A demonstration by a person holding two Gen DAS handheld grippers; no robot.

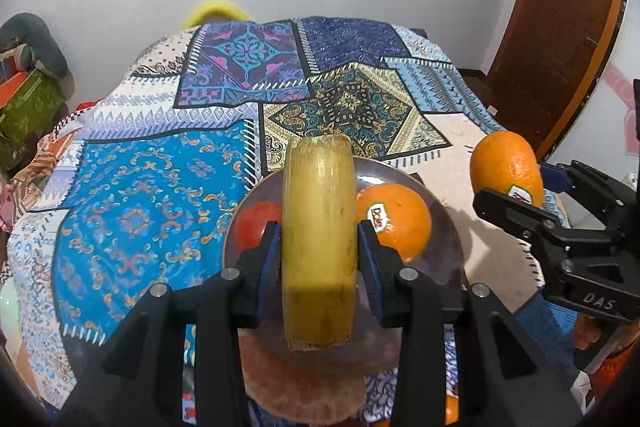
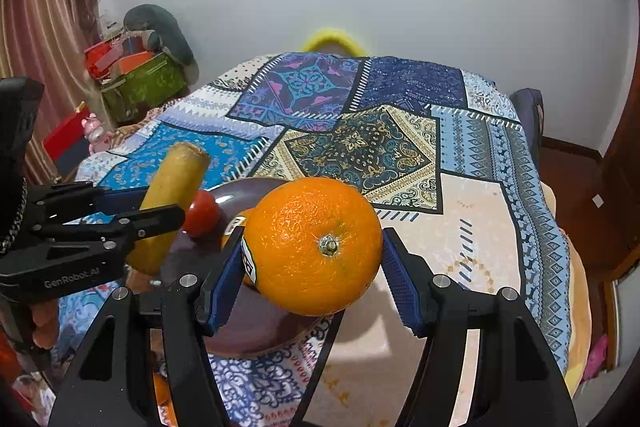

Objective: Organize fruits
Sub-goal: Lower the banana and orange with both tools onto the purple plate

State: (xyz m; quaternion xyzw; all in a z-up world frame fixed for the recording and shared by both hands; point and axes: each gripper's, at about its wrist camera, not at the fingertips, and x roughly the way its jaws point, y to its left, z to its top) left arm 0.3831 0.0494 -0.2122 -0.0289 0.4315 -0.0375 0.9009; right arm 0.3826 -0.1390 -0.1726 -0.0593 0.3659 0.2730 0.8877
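Note:
My left gripper point(image 1: 319, 251) is shut on a yellow banana piece point(image 1: 319, 227) and holds it above a dark brown plate point(image 1: 448, 223). On the plate lie a red tomato point(image 1: 256, 223) and an orange with a sticker point(image 1: 396, 219). My right gripper point(image 2: 314, 267) is shut on a second orange point(image 2: 316, 247), held above the plate's right side point(image 2: 240, 331). The right gripper point(image 1: 520, 199) and its orange point(image 1: 506, 163) also show at the right of the left wrist view. The left gripper point(image 2: 136, 211), the banana point(image 2: 172, 195) and the tomato point(image 2: 202, 215) show at the left of the right wrist view.
The plate rests on a bed with a patchwork cover point(image 1: 160, 187) in blue, cream and purple. Boxes and a grey cushion point(image 2: 156, 31) stand at the far left by a curtain. A brown door point(image 1: 560, 27) is at the right. Another orange fruit point(image 2: 160, 395) lies near the bottom edge.

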